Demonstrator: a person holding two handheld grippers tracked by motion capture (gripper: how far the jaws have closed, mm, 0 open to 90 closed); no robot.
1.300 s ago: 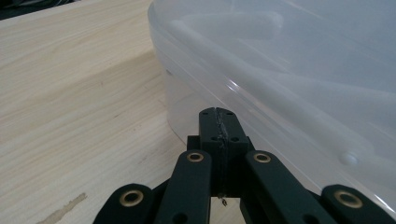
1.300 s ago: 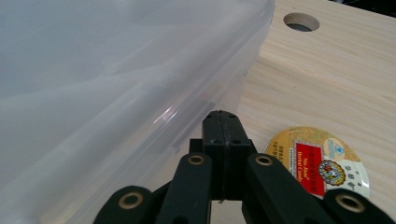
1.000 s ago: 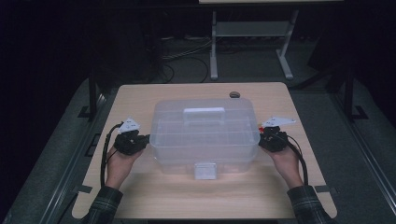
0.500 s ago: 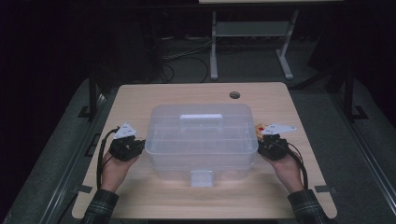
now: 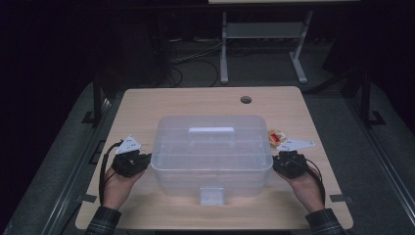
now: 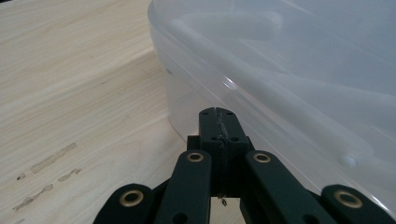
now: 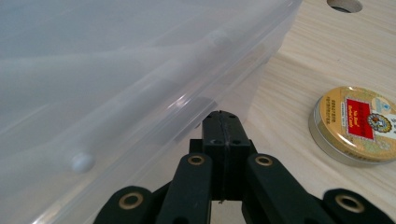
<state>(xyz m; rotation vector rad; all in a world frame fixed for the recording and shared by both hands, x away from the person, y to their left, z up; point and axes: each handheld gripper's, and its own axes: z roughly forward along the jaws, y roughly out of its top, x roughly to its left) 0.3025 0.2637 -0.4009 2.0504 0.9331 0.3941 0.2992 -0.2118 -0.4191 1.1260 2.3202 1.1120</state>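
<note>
A clear plastic storage box with a lid, a flat handle and a front latch stands on the wooden table. My left gripper is at the box's left side, jaws shut with nothing between them; in the left gripper view its tip sits just under the rim of the box. My right gripper is at the box's right side, also shut and empty; its tip lies under the rim of the box. A small round gold tin with a red label lies right of the box.
The gold tin rests on the table just beyond my right gripper. A round cable hole is at the table's far edge. Metal stand legs and cables stand on the dark floor behind the table.
The box and both grippers have come toward the table's near edge. The gold tin, hidden beside the box before, now shows at its right.
</note>
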